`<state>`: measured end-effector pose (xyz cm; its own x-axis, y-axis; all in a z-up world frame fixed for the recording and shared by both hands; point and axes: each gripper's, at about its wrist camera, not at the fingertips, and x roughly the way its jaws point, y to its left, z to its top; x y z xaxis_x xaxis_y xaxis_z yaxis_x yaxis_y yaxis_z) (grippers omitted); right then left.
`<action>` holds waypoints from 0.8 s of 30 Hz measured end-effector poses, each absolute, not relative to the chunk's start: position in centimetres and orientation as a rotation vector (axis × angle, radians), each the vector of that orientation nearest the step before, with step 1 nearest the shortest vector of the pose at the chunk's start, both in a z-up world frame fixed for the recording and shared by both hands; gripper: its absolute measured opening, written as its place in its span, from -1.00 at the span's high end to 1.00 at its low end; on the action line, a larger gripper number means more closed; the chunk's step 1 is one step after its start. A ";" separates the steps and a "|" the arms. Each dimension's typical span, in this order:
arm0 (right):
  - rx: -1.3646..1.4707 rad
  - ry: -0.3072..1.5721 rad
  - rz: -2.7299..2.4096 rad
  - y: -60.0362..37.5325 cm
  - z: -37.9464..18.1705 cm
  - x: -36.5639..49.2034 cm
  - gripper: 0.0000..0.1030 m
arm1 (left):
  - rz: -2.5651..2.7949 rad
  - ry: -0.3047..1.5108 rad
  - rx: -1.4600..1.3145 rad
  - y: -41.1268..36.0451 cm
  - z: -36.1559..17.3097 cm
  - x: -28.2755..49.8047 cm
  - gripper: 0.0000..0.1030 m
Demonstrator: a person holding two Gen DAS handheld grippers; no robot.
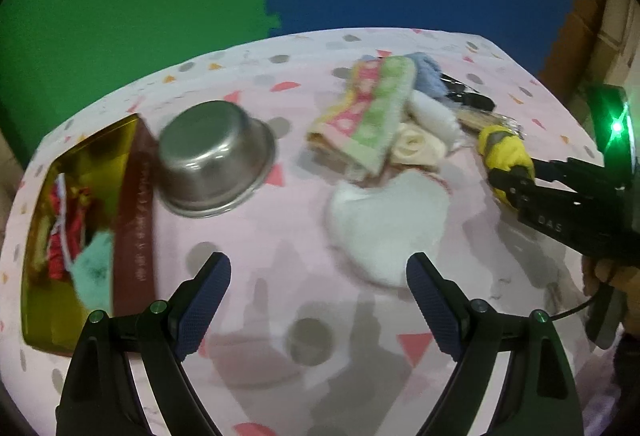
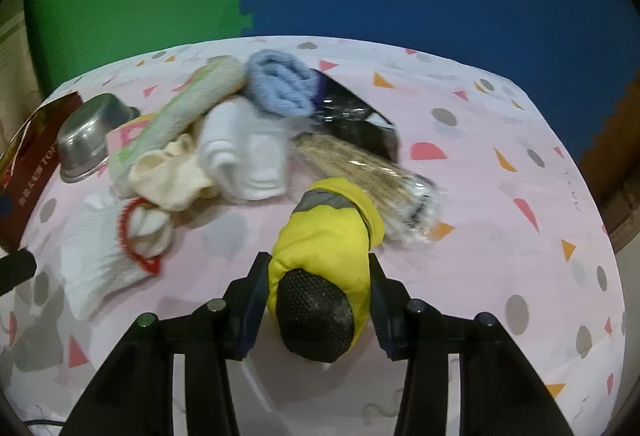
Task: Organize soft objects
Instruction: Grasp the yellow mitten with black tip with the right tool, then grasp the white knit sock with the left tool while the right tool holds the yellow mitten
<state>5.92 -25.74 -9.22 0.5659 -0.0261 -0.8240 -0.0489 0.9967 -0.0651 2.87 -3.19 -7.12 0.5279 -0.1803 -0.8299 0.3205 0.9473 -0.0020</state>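
1. One yellow shoe-like soft item (image 2: 320, 256), black dotted toe and grey band, lies on the pink patterned tablecloth (image 2: 500, 196) at the near edge of the pile. It sits between the fingers of the right gripper (image 2: 318, 300), which flank it on both sides; the pads look to be at or against the fabric, but a firm pinch cannot be told.
2. Several soft goods are unsorted in a heap just behind it:
   - white sock with red trim (image 2: 112, 248)
   - cream sock (image 2: 172, 172)
   - white folded cloth (image 2: 248, 156)
   - blue rolled towel (image 2: 280, 84)
   - green-and-pink striped towel (image 1: 360, 112)
3. Two plastic-wrapped packets touch the heap on its right: a straw-coloured bundle (image 2: 360, 164) and a black one (image 2: 360, 116). Whether they count as soft goods is unclear.
4. One gold-lined box (image 1: 80, 164) stands at the table's left. It already holds red fabric (image 1: 66, 220) and a mint-green piece (image 1: 94, 268), by appearance the items sorted so far.
5. One steel bowl (image 1: 212, 164), upside down, sits just beside the box.
6. Left gripper (image 1: 318, 300): fingers spread wide, nothing between them, over bare cloth near the box.
7. Judgement: early stage. Two pieces look boxed, one is being taken up, and most of the heap remains.
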 end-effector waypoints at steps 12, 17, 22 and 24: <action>-0.029 0.935 0.015 -27.5 -10.1 5.8 0.13 | -0.327 1.013 0.201 -7.1 -9.4 4.7 -0.70; -0.017 0.929 0.022 -27.6 -10.1 5.7 0.13 | -0.327 1.033 0.211 -7.9 -10.5 5.2 -0.70; -0.012 0.928 0.026 -27.6 -10.2 5.7 0.12 | -0.342 1.069 0.164 -7.9 -11.4 5.8 -0.43; -0.011 0.928 0.026 -27.7 -10.2 5.7 0.12 | -0.352 1.071 0.132 -7.7 -11.3 5.8 -0.21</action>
<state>5.70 -27.65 -10.20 0.5989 0.0174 -0.8006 -0.0269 0.9996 0.0016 5.79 -7.70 -11.29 0.4303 -0.2175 -0.8761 0.3441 0.9368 -0.0636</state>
